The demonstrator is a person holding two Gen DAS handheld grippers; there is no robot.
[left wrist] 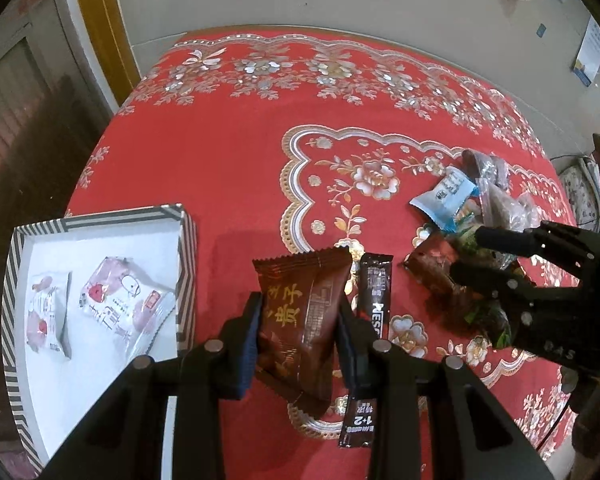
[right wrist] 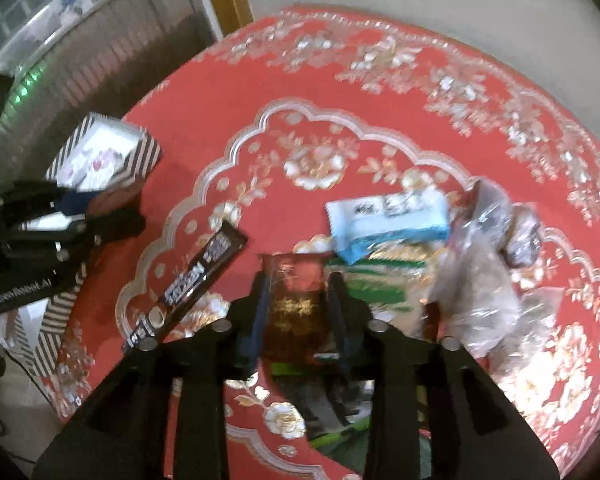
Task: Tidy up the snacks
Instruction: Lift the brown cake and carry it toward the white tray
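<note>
In your left wrist view, the box (left wrist: 100,220) sits at the lower left with two snack packs (left wrist: 128,304) in it. A snack bag (left wrist: 300,320) is at bottom middle, a stick pack (left wrist: 370,320) just right of it. The snack pile (left wrist: 472,216) lies at the right, on the tablecloth (left wrist: 228,140).
</note>
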